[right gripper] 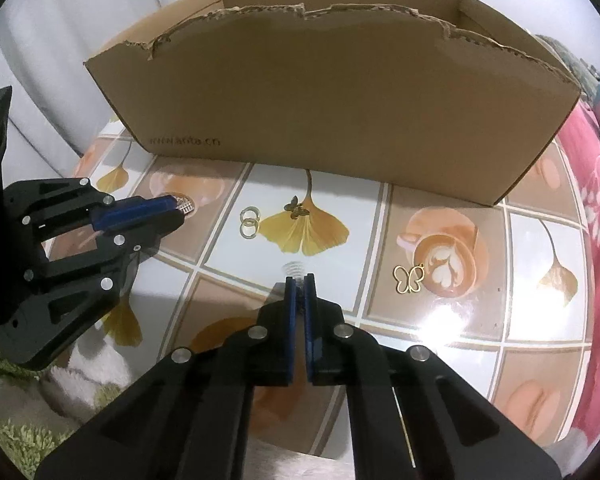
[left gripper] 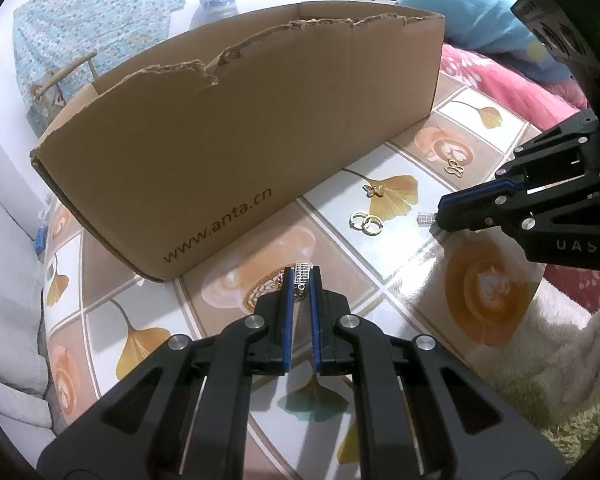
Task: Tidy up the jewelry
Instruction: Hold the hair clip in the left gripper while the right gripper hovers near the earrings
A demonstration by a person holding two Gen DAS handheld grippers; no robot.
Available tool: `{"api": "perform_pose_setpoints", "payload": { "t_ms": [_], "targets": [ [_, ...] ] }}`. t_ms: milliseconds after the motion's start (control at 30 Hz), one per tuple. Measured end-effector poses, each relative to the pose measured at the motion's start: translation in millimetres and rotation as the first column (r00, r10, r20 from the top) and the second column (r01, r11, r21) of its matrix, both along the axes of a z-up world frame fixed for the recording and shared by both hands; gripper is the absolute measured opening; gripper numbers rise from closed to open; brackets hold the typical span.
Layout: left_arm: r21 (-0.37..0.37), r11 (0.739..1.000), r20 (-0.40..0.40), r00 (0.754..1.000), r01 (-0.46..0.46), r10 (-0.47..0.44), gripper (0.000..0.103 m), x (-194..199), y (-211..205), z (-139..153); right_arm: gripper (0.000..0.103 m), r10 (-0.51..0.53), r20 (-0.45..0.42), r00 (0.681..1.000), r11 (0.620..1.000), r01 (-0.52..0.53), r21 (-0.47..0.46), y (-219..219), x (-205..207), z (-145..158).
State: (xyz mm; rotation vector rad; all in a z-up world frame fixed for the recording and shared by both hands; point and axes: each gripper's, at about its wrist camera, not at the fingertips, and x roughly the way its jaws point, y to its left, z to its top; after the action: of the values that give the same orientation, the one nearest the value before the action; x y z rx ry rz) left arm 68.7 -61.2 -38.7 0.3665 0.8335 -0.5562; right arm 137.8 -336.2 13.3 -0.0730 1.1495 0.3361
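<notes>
Lying loose: two gold rings, two butterfly charms, one box.

Matt card and plastic over a glossy printed top

The worktop wears a smooth, glossy printed covering that throws back glare; the cardboard box is matt brown card, its top edge torn rough; the butterfly charm and paired rings look like shiny gold-toned metal; both tools look like matt black plastic with bright metal pins; fluffy cloth lies beside the worktop.
</notes>
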Motion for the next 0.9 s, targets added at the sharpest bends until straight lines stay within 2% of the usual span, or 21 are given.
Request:
{"api": "perform_pose_setpoints", "payload": {
  "t_ms": [333, 633, 767, 900],
  "targets": [
    [-0.011, 1.0, 0.02, 0.999, 0.026, -0.026, 0.007, -7.4, -1.3, 4.3, 0.002, -0.031, 0.044, 0.999, 0.999, 0.03, 0.012, -14.8, 0.1, 18.1],
    [-0.023, 1.0, 0.044, 0.999, 0.015, -0.014, 0.007, -13.7, 1.7, 16.3, 0.002, -0.053, 0.088, 0.995, 0.998, 0.049, 0.043, -27.2, -0.2, 38.4],
    [-0.018, 1.0, 0.038, 0.999, 0.01, -0.01, 0.007, -12.7, 2.7, 14.3, 0.002, -0.055, 0.08, 0.995, 0.996, 0.049, 0.075, -35.1, -1.1, 42.1],
    [-0.012, 1.0, 0.031, 0.999, 0.01, -0.01, 0.007, -12.1, 2.5, 12.2, 0.005, -0.051, 0.02, 0.999, 0.994, 0.048, 0.102, -37.9, 0.5, 30.4]
  ]
}}
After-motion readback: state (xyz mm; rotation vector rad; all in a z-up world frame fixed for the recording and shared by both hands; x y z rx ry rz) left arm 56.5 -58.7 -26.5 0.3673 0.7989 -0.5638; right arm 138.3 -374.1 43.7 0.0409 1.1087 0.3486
